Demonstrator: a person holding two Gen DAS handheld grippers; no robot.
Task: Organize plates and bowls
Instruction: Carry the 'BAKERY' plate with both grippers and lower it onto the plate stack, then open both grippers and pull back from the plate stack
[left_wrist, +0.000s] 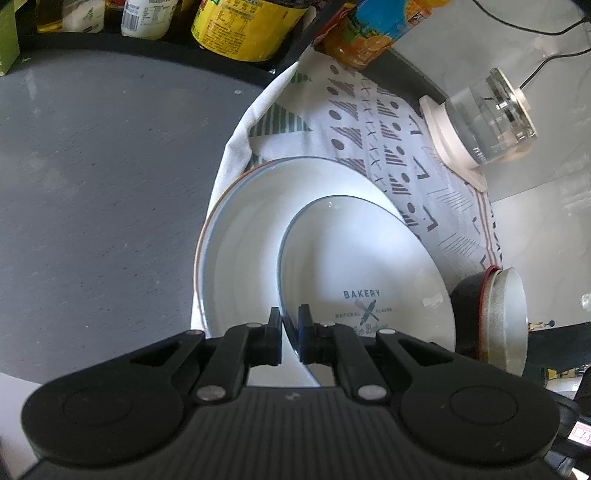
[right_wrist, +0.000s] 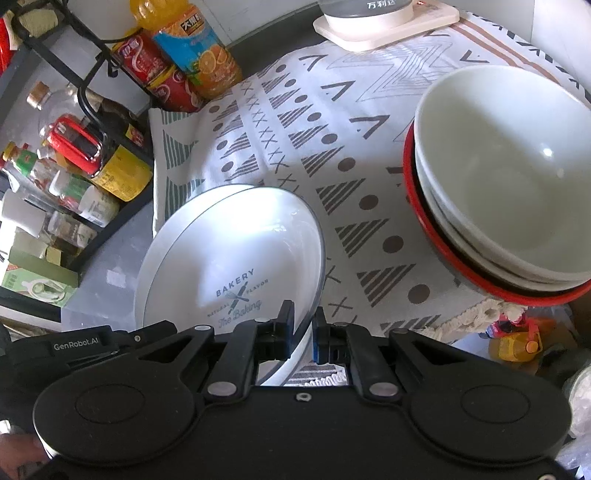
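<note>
**Fingers clamped on both rims of the bakery plate**

Fingers of my left gripper (left_wrist: 289, 325) are pinched shut on the near rim of the small bakery plate (left_wrist: 354, 258); my right gripper (right_wrist: 303, 325) has its fingers closed on the same plate's opposite rim. I see it sitting tilted over a larger white plate (left_wrist: 240, 236), which lies on the patterned cloth (right_wrist: 295, 122). On that cloth, well to the right, a white bowl (right_wrist: 509, 177) is nested in a red-rimmed bowl (right_wrist: 417, 206). Bottles (right_wrist: 199, 55) crowd a black rack (right_wrist: 92, 92) behind. Grey bench (left_wrist: 103, 166) lies left of the cloth.
</note>
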